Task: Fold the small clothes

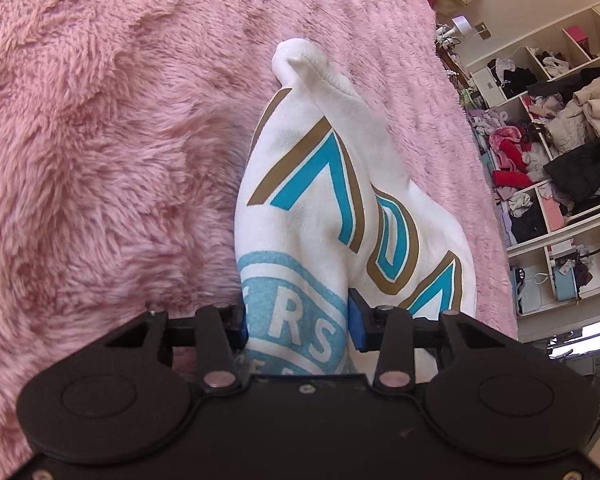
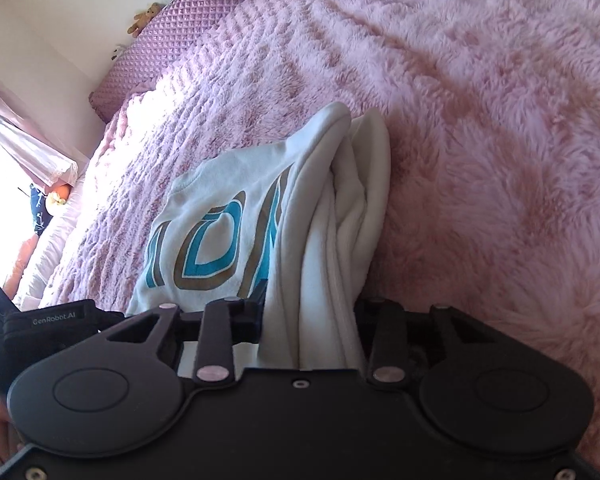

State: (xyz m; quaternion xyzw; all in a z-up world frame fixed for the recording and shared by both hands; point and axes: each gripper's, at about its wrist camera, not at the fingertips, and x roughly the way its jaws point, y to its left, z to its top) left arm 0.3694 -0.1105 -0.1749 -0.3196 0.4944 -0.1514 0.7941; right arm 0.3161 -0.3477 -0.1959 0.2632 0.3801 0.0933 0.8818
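Grippers, left (image 1: 298, 322) and right (image 2: 310, 316), each clench the white printed cotton shirt (image 1: 320, 200) above the fluffy pink blanket (image 1: 100, 140).

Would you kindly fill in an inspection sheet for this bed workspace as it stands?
Surface: fluffy pink blanket covering the bed.
Job's things: white garment with teal and brown lettering, bunched, held at both ends.
Clutter: nothing seen on the blanket.
Grippers: left gripper shut on the garment; right gripper shut on gathered folds.
Cables: nothing seen.
Surroundings: open shelves stuffed with clothes; purple headboard with a teddy bear.
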